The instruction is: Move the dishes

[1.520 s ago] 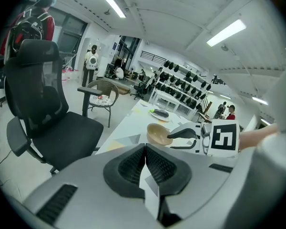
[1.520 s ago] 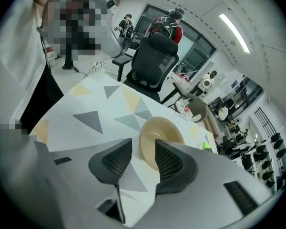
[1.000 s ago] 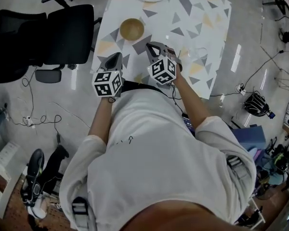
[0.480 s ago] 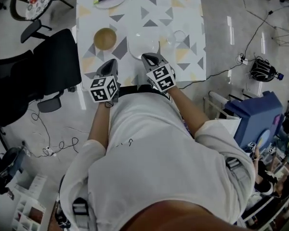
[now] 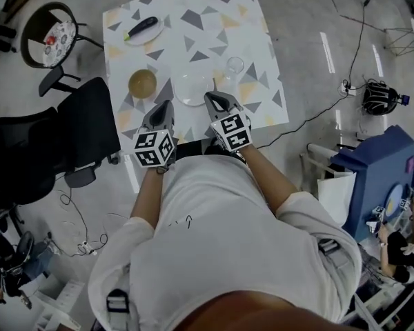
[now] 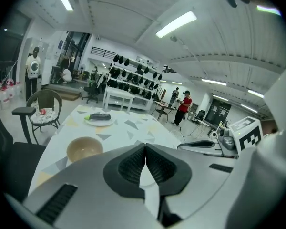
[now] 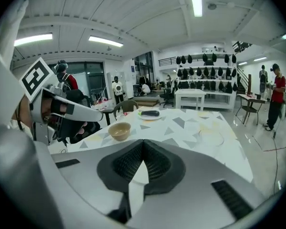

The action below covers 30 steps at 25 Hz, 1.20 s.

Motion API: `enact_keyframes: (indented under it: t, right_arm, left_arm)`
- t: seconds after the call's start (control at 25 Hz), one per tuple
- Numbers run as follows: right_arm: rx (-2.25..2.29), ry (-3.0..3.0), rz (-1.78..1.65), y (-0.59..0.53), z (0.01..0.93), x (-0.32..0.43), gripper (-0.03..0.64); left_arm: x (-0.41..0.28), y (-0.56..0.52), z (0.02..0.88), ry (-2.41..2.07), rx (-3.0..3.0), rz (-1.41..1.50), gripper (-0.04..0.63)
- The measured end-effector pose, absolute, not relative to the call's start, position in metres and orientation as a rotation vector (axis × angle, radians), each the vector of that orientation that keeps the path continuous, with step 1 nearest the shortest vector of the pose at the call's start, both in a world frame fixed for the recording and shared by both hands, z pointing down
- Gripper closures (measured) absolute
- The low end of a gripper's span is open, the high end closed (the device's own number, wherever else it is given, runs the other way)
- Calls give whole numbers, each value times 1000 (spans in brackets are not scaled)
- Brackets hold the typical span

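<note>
On the patterned table (image 5: 255, 33) stand a wooden bowl (image 5: 143, 83), an empty white plate (image 5: 193, 88), a clear glass (image 5: 234, 65) and, at the far side, a plate with a dark eggplant (image 5: 143, 27). My left gripper (image 5: 162, 109) is shut and empty at the near edge, just short of the bowl. My right gripper (image 5: 216, 98) is shut and empty too, its tip at the white plate's near rim. The left gripper view shows the bowl (image 6: 85, 148) and the eggplant plate (image 6: 99, 118) beyond its jaws. In the right gripper view the bowl (image 7: 119, 130) and the glass (image 7: 210, 137) appear.
A black office chair (image 5: 76, 136) stands close to the table's left side, with a round cushioned chair (image 5: 52, 36) beyond it. Cables cross the floor on the right, near a blue box (image 5: 372, 178). People stand far off in the room (image 6: 182, 106).
The head view has swung and pulled back, so the table looks smaller and farther. Both grippers have stayed shut side by side at the near edge. The white plate has come into view.
</note>
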State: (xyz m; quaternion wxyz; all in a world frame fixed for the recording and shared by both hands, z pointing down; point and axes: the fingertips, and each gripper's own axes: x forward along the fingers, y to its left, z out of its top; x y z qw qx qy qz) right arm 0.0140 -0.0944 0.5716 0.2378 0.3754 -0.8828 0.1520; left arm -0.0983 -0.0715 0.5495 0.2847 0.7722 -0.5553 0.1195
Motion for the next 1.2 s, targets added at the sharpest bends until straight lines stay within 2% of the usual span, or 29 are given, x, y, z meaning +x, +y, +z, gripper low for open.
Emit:
enact_keyframes:
  t: [0.8, 1.2]
  right_arm:
    - [1241, -2630, 124, -122, 398, 34, 620]
    - [1259, -2640, 90, -140, 389, 34, 620]
  left_arm:
    - [-87, -92, 376, -1779, 2351, 83, 575]
    - [-89, -109, 378, -1752, 2349, 88, 575]
